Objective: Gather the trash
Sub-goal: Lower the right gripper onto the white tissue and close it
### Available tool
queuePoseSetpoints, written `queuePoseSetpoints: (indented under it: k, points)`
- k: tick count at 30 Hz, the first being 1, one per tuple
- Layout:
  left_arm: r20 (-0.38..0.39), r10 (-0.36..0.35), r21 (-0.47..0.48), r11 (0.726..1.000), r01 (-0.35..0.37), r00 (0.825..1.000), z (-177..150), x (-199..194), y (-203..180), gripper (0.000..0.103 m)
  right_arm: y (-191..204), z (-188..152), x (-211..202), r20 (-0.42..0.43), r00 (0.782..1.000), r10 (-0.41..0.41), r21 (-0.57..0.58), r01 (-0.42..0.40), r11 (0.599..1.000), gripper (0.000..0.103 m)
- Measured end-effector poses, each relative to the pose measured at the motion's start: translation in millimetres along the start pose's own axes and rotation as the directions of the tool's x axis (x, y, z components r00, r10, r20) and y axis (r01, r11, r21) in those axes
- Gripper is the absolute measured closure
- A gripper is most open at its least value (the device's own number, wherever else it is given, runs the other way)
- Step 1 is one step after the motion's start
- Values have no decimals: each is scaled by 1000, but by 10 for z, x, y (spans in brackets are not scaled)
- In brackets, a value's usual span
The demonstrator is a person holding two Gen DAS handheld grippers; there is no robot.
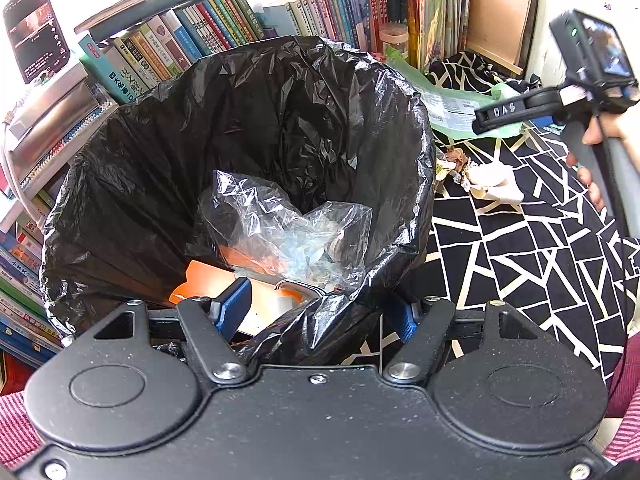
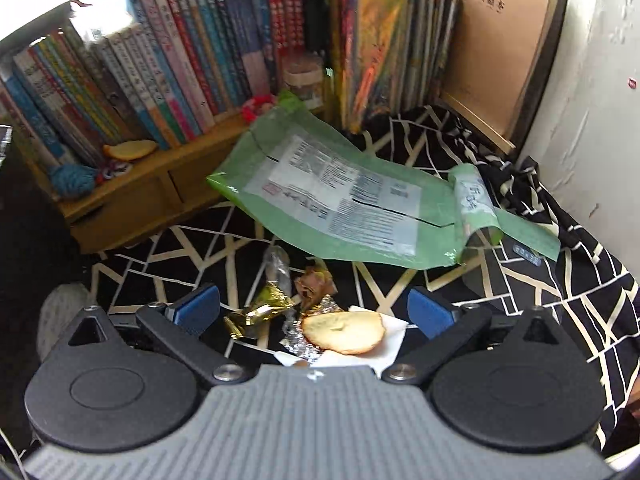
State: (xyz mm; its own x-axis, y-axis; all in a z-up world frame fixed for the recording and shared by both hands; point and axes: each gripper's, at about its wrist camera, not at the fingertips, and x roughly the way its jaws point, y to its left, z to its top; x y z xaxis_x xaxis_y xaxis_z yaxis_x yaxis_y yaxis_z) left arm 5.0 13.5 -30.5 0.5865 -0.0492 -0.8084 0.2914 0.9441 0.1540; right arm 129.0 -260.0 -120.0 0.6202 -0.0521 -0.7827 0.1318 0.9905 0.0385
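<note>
While left gripper (image 1: 316,312) pinches black bag (image 1: 248,120) rim, right gripper (image 2: 316,312) spread over wrappers (image 2: 260,312), green mailer (image 2: 340,200) beyond

Trash bag (image 1: 248,128) black, glossy; inside it clear crinkled plastic (image 1: 288,236) w/ orange card (image 1: 200,280) under; tablecloth (image 2: 560,280) black w/ cream irregular line pattern; mailer bag (image 2: 360,200) green w/ white printed label; wrappers: gold foil (image 2: 260,312), silver foil (image 2: 304,340), brown (image 2: 316,280); peel slice (image 2: 344,332) pale yellow w/ orange-brown rim, on white tissue (image 2: 392,328); both grippers black w/ blue pads (image 2: 198,308); right gripper (image 2: 316,312) body grey, ribbed; shelf (image 2: 132,196) honey-coloured wood; sleeve (image 1: 16,420) red striped.
</note>
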Motion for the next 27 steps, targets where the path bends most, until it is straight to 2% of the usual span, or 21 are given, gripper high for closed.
queuePoseSetpoints:
  k: [6,12,16,27]
  points:
    - [0,0,0,1000,0,1000,-1,-1,-1,34,-196,-140,407,-119,992,-38,34,42,999,0]
    - [1,-4,0,1000,4,1000,-7,-5,-8,34,-334,-296,733,-229,973,31,166,8,986,0]
    - [1,-5,0,1000,5,1000,-7,-7,-11,34,-363,-375,828,-264,963,46,200,8,980,0]
    - [0,-6,-1,1000,6,1000,-9,-7,-6,34,-255,-459,929,-319,946,60,166,-7,986,0]
